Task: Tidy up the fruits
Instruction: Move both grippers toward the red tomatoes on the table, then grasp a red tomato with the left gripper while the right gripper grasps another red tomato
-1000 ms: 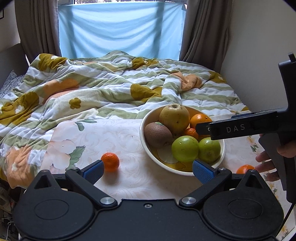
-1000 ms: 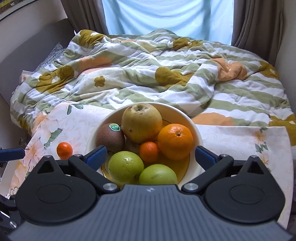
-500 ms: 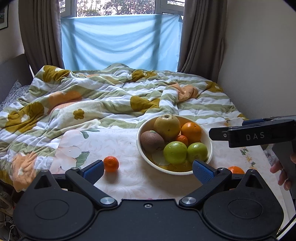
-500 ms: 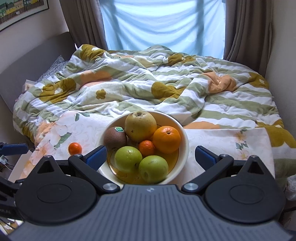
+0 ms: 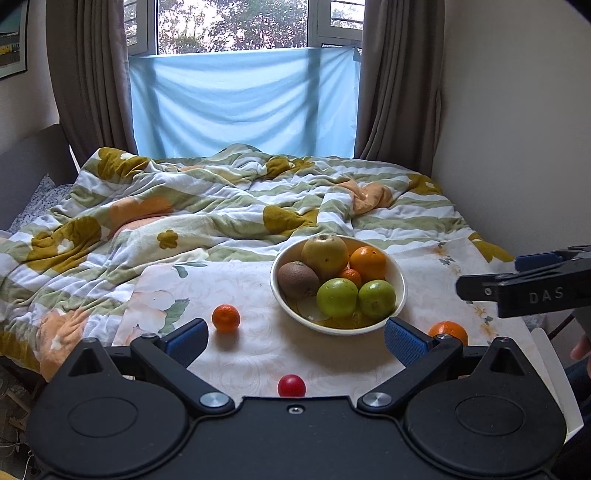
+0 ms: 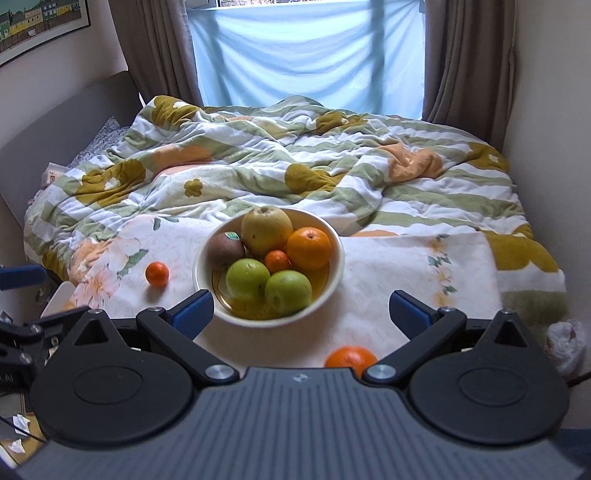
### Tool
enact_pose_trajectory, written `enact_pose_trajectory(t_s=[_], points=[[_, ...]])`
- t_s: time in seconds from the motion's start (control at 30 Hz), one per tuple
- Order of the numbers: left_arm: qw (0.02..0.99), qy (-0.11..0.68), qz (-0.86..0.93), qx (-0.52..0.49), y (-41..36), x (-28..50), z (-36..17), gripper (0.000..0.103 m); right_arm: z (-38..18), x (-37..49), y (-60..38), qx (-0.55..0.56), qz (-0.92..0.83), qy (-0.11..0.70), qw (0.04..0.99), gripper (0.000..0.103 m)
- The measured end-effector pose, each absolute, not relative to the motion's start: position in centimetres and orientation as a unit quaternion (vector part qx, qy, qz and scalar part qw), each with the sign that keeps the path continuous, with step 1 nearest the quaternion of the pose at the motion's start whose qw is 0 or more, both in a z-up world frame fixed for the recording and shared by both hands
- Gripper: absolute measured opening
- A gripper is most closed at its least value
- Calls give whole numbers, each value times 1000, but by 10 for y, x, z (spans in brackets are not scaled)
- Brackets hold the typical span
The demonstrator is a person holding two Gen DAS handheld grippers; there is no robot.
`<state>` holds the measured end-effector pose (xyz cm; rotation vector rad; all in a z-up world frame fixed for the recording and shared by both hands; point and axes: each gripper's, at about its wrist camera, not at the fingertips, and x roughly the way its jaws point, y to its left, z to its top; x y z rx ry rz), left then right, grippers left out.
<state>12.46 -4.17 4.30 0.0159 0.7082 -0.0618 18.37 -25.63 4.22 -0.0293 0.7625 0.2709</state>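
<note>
With both the left gripper [image 5: 293, 341] and right gripper [image 6: 301, 312] spread wide and holding nothing above the table [image 5: 258, 343], the heaped bowl [image 5: 400, 291] is the risk: a careless drop could roll fruit off onto the soft quilt [image 6: 332, 166]. Only the left view shows the red fruit [image 5: 291, 385]; both show the small mandarin [image 6: 157, 274] and loose orange [image 6: 351, 359], still outside the bowl

Orange [image 6: 351, 359], near right: lower half hidden behind right gripper body. Red fruit [image 5: 291, 385], near centre: base hidden, kind indeterminate. Bowl [image 6: 334, 236] interior pattern: covered by fruit. Framed picture [image 6: 35, 27], far left: cropped.
</note>
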Motion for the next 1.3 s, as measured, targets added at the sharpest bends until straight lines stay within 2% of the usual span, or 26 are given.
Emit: enact_pose_trajectory(t_s=[0.3, 0.6, 0.67, 0.73, 0.87, 0.93, 1.0, 1.13, 1.3], points=[[930, 368, -24, 9, -40, 116, 6, 103, 23, 151, -269, -20, 125, 379, 917, 103], [926, 376, -22, 14, -31, 134, -59, 100, -38, 146, -271, -4, 99, 394, 914, 103], [923, 383, -31, 10, -31, 141, -73, 88, -55, 147, -269, -3, 93, 399, 912, 103], [920, 390, -34, 12, -32, 146, -84, 83, -69, 149, -265, -7, 88, 408, 909, 103], [917, 397, -37, 16, -34, 154, -96, 68, -88, 151, -259, -1, 84, 413, 907, 103], [916, 398, -42, 20, -35, 157, -100, 66, -94, 151, -257, 1, 81, 413, 907, 103], [915, 399, -46, 29, -37, 158, -102, 59, -97, 152, -254, 2, 78, 413, 907, 103], [912, 406, -51, 36, -40, 163, -106, 34, -101, 153, -250, -5, 76, 410, 909, 103], [913, 404, -52, 28, -37, 161, -105, 33, -105, 156, -249, -2, 77, 421, 904, 103]])
